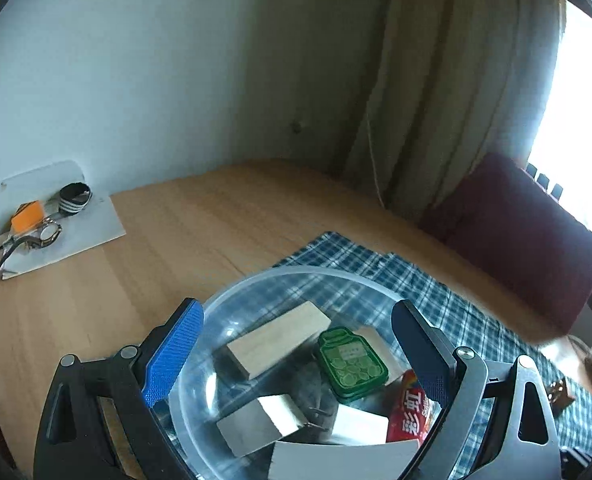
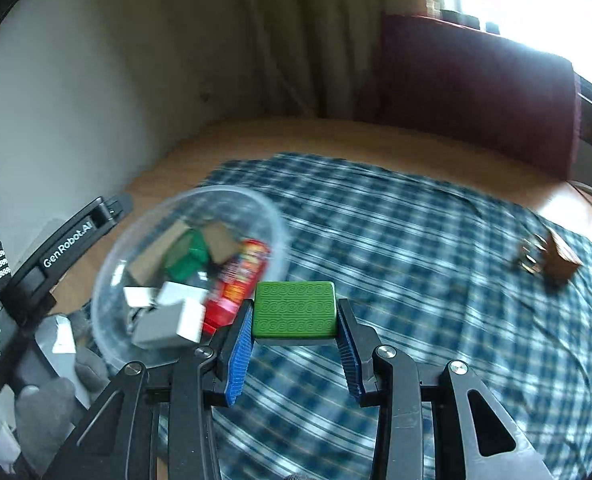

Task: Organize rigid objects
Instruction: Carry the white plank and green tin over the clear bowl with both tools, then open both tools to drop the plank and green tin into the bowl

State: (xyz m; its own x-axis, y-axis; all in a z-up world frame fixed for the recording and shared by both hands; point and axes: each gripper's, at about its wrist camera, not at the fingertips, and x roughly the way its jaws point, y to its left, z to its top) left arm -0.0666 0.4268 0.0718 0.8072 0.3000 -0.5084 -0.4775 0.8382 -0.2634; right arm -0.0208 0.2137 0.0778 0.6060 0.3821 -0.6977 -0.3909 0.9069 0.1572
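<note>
A clear plastic bowl (image 1: 255, 280) (image 2: 143, 216) sits at the left edge of a blue checked cloth (image 2: 416, 240). It holds wooden blocks (image 1: 279, 336), white blocks (image 2: 175, 312), a green jar-shaped tin (image 1: 352, 364) and a red packet (image 1: 410, 412). My left gripper (image 1: 296, 308) hovers just over the bowl, open wide, one finger over each side of the rim. My right gripper (image 2: 296, 306) is shut on a flat green textured block (image 2: 293, 312), held above the cloth just right of the bowl.
A small brown box with a metal piece (image 2: 552, 260) lies on the cloth at the far right. A white board (image 1: 91, 232) at the table's back left carries a watch (image 1: 49, 232), an orange item and a striped band. A maroon cushion (image 1: 516, 232) and curtain stand behind.
</note>
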